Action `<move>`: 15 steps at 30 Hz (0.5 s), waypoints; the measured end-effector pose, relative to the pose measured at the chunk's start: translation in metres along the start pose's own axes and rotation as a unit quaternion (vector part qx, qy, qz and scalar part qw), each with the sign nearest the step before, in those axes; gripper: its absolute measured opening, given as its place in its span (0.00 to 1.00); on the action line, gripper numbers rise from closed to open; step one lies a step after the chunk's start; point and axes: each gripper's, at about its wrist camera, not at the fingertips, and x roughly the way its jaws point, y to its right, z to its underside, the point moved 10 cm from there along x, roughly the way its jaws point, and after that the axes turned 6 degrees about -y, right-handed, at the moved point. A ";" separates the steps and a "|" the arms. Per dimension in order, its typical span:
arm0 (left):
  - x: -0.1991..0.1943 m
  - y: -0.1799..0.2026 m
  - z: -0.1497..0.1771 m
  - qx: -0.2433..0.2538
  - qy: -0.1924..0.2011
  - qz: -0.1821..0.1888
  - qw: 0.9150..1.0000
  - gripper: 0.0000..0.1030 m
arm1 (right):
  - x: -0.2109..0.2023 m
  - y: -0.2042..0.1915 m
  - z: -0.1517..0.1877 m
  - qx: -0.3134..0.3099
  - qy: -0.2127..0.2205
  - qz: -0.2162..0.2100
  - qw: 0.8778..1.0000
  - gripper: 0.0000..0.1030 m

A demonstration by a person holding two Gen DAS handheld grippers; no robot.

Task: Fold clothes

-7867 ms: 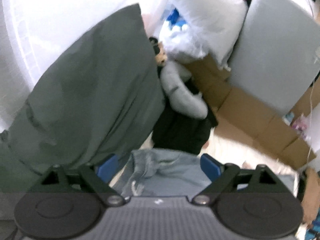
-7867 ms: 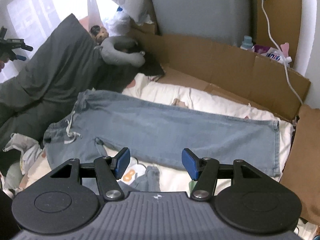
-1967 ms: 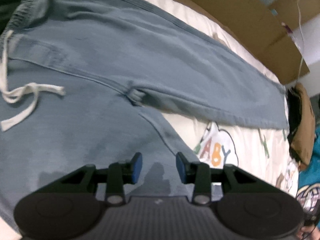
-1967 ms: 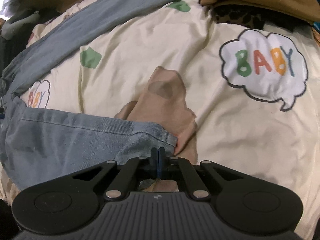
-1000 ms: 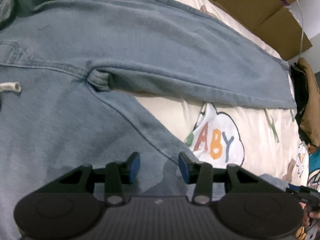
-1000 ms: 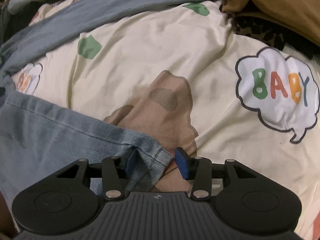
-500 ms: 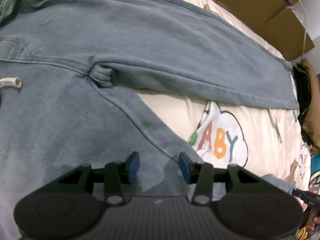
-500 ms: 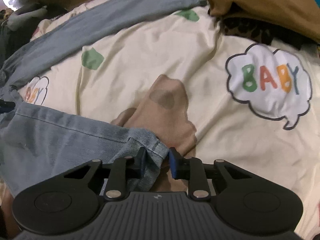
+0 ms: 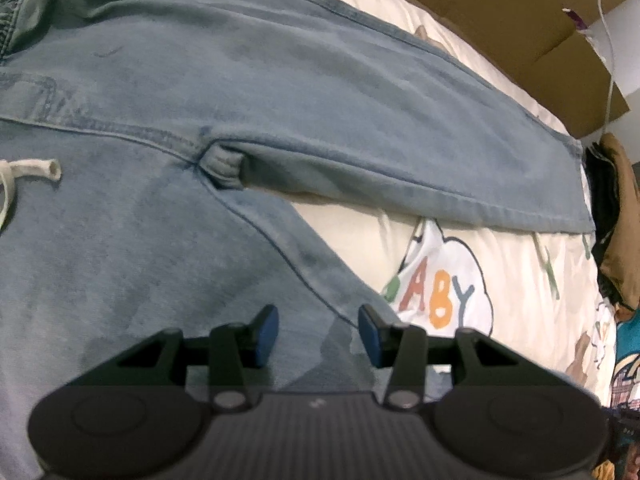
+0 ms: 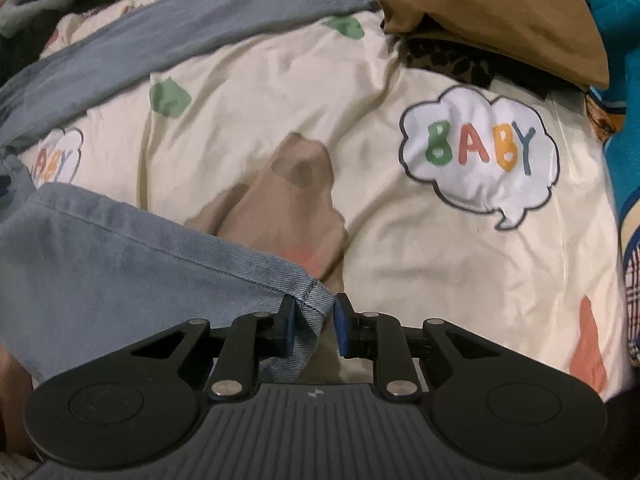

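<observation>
Two views differ. Left wrist view: left gripper (image 9: pixel 318 334) hangs over the jeans (image 9: pixel 168 128) with fingers moderately apart, gripping nothing; the crotch seam lies at 11 o'clock. Right wrist view: right gripper (image 10: pixel 312 322), jaws just closing, pinches the jeans' hem corner (image 10: pixel 316 300) on the "BABY" sheet (image 10: pixel 400 260), which extends toward 1 o'clock.

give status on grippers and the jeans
Right gripper has just been closing, jaws at near leg's hem corner. Left gripper open over jeans. Legs splayed on sheet. Nothing in the way.
</observation>
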 end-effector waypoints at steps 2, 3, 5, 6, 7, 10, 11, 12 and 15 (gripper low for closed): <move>-0.001 0.001 0.000 0.002 0.000 0.003 1.000 0.46 | 0.008 0.001 0.006 -0.002 -0.013 0.007 1.000 0.18; -0.001 0.002 0.001 0.007 -0.001 0.003 1.000 0.46 | 0.011 0.002 0.010 -0.003 -0.019 0.011 1.000 0.18; -0.001 0.004 0.002 0.021 -0.003 0.001 1.000 0.46 | 0.019 0.003 0.016 -0.004 -0.031 0.019 0.999 0.18; -0.002 0.004 0.003 0.032 -0.005 -0.004 0.999 0.46 | 0.021 0.003 0.018 -0.006 -0.036 0.022 0.999 0.18; -0.003 0.005 0.005 0.042 -0.006 -0.010 0.999 0.46 | 0.021 0.003 0.020 -0.008 -0.039 0.024 0.999 0.18; -0.007 0.005 0.006 0.071 -0.007 -0.023 0.997 0.46 | 0.013 0.002 0.024 -0.011 -0.041 0.025 0.999 0.18; -0.008 0.005 0.006 0.078 -0.007 -0.028 0.997 0.46 | 0.008 0.002 0.024 -0.011 -0.040 0.025 0.999 0.18; -0.009 0.005 0.005 0.084 -0.006 -0.031 0.996 0.46 | 0.002 0.003 0.023 -0.011 -0.037 0.025 0.999 0.18; -0.010 0.007 0.000 0.096 -0.004 -0.040 0.995 0.48 | -0.018 0.001 0.019 -0.013 -0.024 0.027 0.999 0.18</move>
